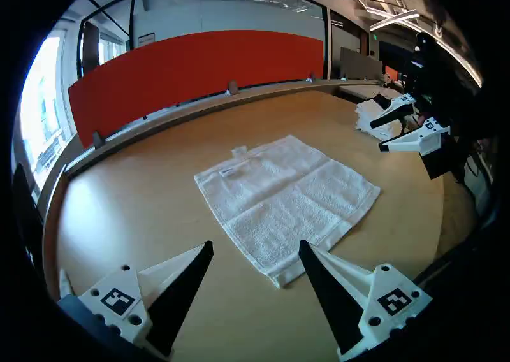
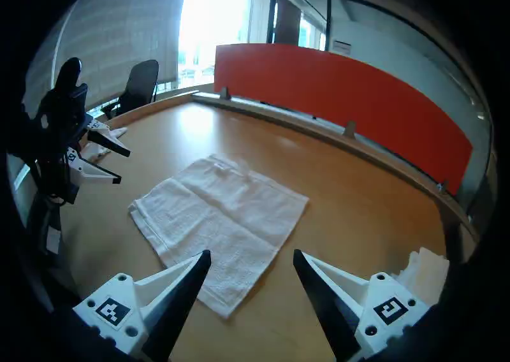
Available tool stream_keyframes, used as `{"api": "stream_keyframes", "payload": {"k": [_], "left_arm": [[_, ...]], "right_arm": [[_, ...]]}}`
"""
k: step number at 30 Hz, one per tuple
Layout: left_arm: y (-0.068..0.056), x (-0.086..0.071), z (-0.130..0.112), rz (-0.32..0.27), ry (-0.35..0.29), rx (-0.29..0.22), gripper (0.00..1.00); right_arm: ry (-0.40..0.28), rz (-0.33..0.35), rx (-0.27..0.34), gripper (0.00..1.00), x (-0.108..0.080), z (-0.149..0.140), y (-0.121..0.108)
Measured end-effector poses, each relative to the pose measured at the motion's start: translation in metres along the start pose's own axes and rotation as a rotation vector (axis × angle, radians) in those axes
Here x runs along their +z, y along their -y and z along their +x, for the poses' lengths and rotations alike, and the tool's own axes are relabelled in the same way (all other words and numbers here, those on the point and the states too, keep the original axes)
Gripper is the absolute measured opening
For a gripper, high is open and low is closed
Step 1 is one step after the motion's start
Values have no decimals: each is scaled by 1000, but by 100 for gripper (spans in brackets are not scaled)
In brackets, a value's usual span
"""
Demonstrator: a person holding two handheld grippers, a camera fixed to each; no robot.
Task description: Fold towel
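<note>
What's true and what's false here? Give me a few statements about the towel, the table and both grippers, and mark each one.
1. The towel lies spread flat on the table. True.
2. The left gripper is shut on the towel. False: it is open, with nothing held between its fingers.
3. The right gripper is open. True.
4. The divider behind the table is blue. False: it is red-orange.

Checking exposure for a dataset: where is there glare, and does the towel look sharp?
Right gripper view: the window is blown out and casts a pale sheen on the table; the towel is sharp. Left gripper view: the window at the left edge is overexposed, the towel evenly lit, the red partition bowed by the fisheye.
</note>
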State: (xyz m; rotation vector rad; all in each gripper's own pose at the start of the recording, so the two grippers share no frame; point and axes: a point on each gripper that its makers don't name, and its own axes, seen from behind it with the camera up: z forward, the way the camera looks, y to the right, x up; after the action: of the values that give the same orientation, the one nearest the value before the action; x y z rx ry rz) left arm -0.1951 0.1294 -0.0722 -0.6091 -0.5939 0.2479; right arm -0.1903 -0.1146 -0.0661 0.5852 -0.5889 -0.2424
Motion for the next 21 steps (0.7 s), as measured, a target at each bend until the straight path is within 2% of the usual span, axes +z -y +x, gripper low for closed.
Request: {"api": "stream_keyframes", "payload": {"k": [11, 21], "left_arm": [[-10, 16, -27, -31, 51, 23, 100], [-16, 24, -44, -51, 83, 21, 100]], "right_arm": [[56, 22, -4, 100, 15, -31, 14], [98, 38, -15, 100, 23, -55, 21]]}}
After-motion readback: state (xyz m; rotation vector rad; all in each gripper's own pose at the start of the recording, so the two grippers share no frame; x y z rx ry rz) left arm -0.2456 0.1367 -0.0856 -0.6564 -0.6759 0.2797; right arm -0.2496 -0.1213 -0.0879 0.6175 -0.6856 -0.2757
